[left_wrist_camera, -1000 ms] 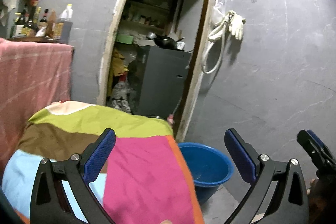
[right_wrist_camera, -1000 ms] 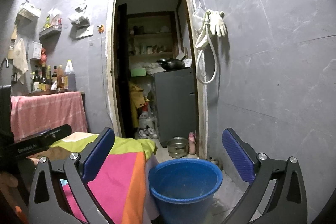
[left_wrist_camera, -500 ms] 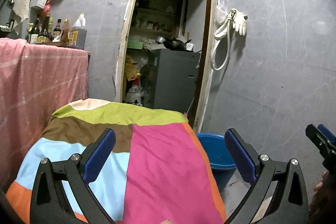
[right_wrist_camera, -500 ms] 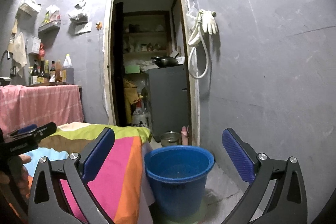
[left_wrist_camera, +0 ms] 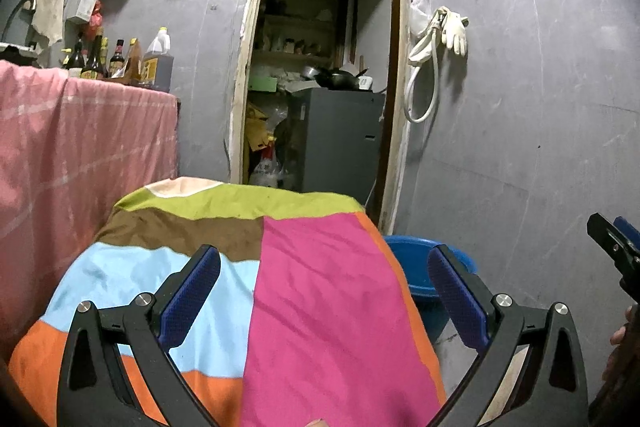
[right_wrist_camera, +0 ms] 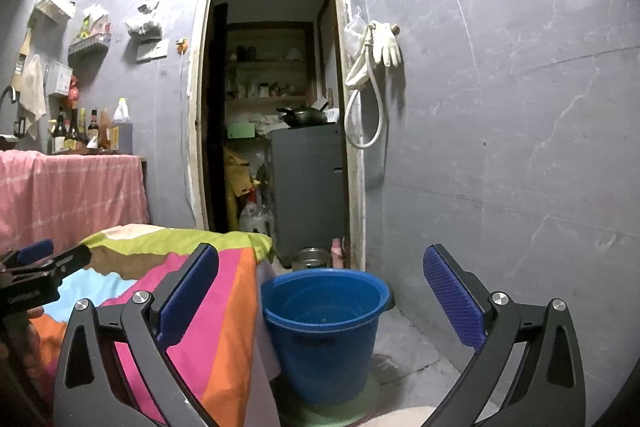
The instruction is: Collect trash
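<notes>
A blue plastic bucket (right_wrist_camera: 324, 323) stands on the floor just right of a table draped in a colourful patchwork cloth (left_wrist_camera: 304, 283); in the left wrist view only the bucket's rim (left_wrist_camera: 412, 263) shows past the cloth. My left gripper (left_wrist_camera: 324, 291) hovers open over the cloth, holding nothing. My right gripper (right_wrist_camera: 320, 291) is open and empty, held in front of the bucket at about its rim height. No loose trash shows on the cloth or on the floor. Each gripper appears at the edge of the other's view.
A doorway (right_wrist_camera: 276, 99) behind opens onto a storeroom with a grey cabinet (right_wrist_camera: 308, 187) and a wok. A pink-draped counter (left_wrist_camera: 80, 147) with bottles (left_wrist_camera: 120, 63) stands at the left. Grey tiled wall (right_wrist_camera: 500, 147) with a hose and gloves (right_wrist_camera: 384, 43) bounds the right.
Both grippers have drawn back and risen, so more of the patchwork cloth shows under the left one and the bucket sits farther from the right one. Both stay open.
</notes>
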Demonstrator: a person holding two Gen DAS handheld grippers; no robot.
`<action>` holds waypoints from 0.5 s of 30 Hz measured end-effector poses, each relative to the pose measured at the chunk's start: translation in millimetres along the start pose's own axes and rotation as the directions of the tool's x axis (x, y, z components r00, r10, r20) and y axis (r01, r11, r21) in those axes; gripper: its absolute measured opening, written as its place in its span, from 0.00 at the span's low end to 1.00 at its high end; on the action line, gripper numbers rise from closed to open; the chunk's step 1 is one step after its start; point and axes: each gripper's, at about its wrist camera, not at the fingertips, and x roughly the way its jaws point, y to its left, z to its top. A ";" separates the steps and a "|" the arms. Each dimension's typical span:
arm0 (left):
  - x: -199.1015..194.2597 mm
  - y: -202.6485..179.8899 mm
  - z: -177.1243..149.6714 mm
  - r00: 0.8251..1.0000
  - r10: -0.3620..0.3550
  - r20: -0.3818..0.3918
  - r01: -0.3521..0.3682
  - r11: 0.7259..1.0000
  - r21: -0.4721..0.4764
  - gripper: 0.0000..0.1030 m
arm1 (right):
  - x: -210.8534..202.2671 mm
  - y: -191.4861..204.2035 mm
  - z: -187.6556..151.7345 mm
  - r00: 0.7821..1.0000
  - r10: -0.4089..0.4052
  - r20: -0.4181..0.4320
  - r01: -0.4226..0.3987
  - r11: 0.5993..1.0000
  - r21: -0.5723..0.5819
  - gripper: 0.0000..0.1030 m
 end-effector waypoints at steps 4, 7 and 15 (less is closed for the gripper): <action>-1.2 0.3 -7.6 1.000 0.018 -0.005 -0.018 1.000 -0.002 0.99 | 1.3 1.5 -5.3 1.000 0.000 -0.012 0.000 1.000 0.000 1.00; -0.8 0.6 -10.9 0.999 0.031 -0.007 -0.031 1.000 0.003 0.99 | 3.5 1.5 -9.7 1.000 0.003 -0.025 -0.002 1.000 0.005 1.00; -2.3 2.6 -17.8 0.999 0.038 -0.008 -0.038 0.999 0.012 0.99 | 8.5 2.4 -18.2 0.999 0.004 -0.051 -0.004 1.000 0.007 1.00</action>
